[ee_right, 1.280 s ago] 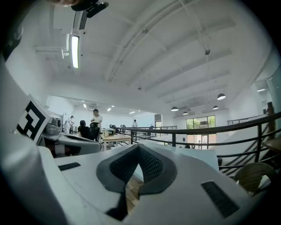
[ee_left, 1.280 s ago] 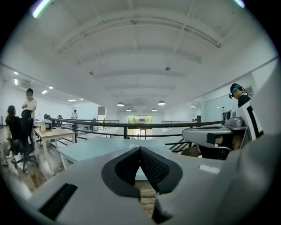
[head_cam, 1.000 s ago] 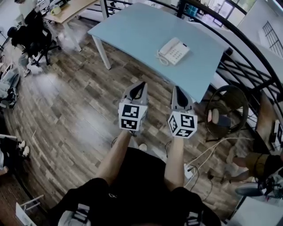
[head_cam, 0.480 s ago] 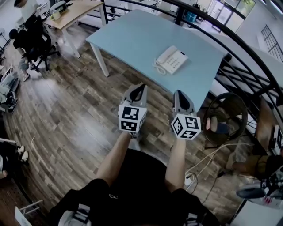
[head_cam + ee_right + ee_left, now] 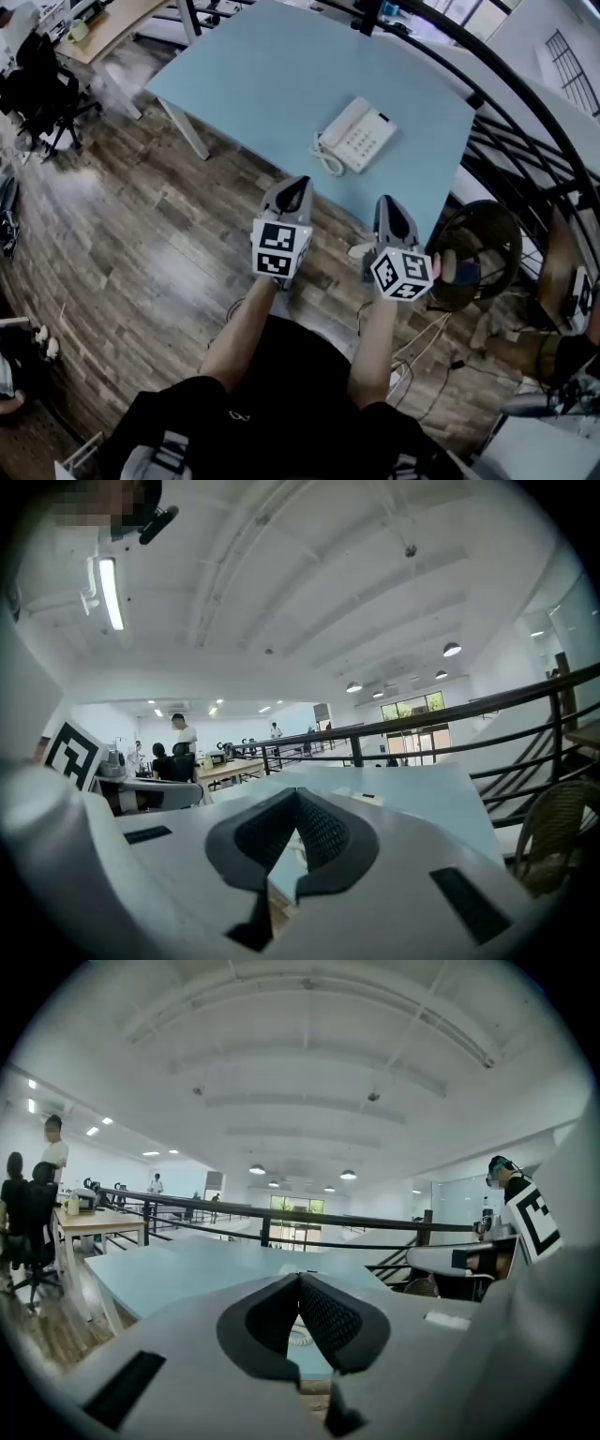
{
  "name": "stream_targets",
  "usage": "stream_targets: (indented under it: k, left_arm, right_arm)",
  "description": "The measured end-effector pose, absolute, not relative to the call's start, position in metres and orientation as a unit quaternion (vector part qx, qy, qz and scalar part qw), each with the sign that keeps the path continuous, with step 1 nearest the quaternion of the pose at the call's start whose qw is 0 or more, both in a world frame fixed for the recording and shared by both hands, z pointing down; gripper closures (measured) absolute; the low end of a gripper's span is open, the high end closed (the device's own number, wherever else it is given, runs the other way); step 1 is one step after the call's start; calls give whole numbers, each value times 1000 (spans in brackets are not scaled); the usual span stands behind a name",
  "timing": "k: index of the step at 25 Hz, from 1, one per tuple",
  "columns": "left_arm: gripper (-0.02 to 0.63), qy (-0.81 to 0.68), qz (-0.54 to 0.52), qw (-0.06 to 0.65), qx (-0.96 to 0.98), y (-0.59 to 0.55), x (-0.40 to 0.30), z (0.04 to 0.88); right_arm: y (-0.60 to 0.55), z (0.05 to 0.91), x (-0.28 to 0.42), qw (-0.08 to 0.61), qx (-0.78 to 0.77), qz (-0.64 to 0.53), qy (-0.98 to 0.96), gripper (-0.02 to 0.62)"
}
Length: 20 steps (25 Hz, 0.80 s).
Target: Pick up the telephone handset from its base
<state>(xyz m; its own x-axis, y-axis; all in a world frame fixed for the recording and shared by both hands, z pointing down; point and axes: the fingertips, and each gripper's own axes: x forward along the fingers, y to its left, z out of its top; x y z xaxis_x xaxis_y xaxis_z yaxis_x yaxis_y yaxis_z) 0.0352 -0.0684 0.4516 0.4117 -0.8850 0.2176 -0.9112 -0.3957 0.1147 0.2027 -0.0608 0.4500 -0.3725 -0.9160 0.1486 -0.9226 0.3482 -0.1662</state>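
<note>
Telephone handset [image 5: 342, 122] lies in its cradle along the left side of the white base [image 5: 368, 139], seen from the head view near the front edge of a pale blue table [image 5: 262, 66]. A coiled cord [image 5: 326, 161] curls at the phone's near corner. Both grippers are held out over the wood floor [image 5: 141, 253], short of the table and well apart from the phone. The left gripper [image 5: 297, 185] points toward the table edge. The right gripper [image 5: 387, 202] is beside it, its marker cube [image 5: 403, 272] tilted a little. A dark wicker chair [image 5: 478, 248] stands to the right, under a black railing [image 5: 525, 103].

In the left gripper view, the left gripper [image 5: 300, 1277] has its two black pads closed against each other at the tips, with nothing between them. Through the small triangular gap beneath the tips, part of the coiled cord shows on the table (the handset itself is hidden behind the jaws). The railing runs across behind the table, and the other gripper's marker cube is at the right edge.

In the right gripper view, the right gripper [image 5: 298, 794] likewise has its pads pressed together at the tips and holds nothing. The blue tabletop stretches beyond them. The wicker chair sits at the lower right.
</note>
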Motion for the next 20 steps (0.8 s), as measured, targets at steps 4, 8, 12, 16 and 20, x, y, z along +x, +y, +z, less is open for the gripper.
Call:
stream_targets:
  k: [4, 8, 12, 16, 20]
  left_arm:
    - [606, -540, 72, 122, 830, -125, 12, 468]
    - [606, -544, 78, 137, 824, -176, -16, 477]
    - [606, -541, 99, 109, 828, -217, -31, 476]
    - [606, -525, 102, 120, 836, -239, -24, 487]
    - [606, -510, 104, 139, 842, -248, -11, 500]
  right_arm:
    - [-126, 466, 155, 19, 542, 129, -830, 601]
    - [-183, 458, 108, 24, 517, 122, -847, 601]
    - [-225, 452, 93, 11, 529, 119, -840, 601]
    - [-241, 470, 92, 33, 537, 129, -833, 601]
    - [-249, 489, 113, 43, 562, 160, -811, 601]
